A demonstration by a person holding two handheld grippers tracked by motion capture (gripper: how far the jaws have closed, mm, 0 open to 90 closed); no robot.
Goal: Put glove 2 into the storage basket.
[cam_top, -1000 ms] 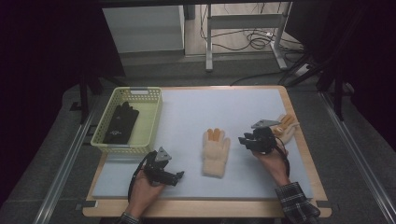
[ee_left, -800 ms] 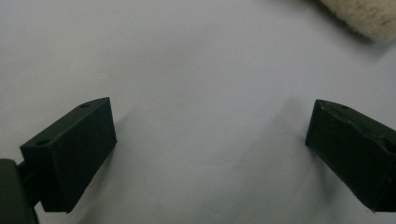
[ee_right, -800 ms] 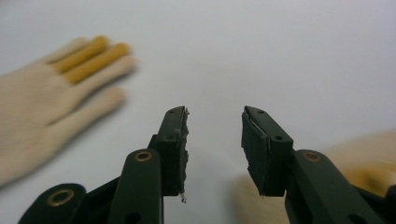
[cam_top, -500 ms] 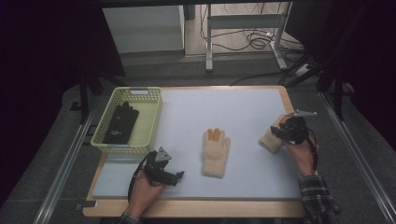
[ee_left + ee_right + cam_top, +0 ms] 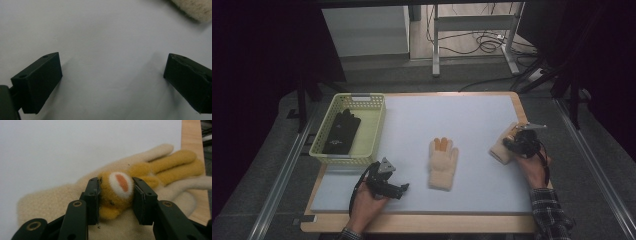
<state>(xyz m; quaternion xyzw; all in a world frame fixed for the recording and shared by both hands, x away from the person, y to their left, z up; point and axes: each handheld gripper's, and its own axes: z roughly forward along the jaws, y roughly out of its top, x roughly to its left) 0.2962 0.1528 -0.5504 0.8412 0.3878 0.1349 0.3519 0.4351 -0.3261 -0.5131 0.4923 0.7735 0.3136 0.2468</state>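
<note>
Having closed on the glove (image 5: 117, 192), right gripper (image 5: 117, 200) now lower.

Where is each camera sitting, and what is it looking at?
High view: above the person's side, facing forward and down on the table; both forearms and hands show.
Left gripper view: rides the left gripper, looking down at bare table between its open jaws.
Right gripper view: rides the right gripper, jaws closed on the glove.
Shared: that glove under the right gripper in the high view.

One glove (image 5: 443, 163) lies mid-table (image 5: 472, 112), another glove (image 5: 503, 148) right, basket (image 5: 374, 131) left.
</note>
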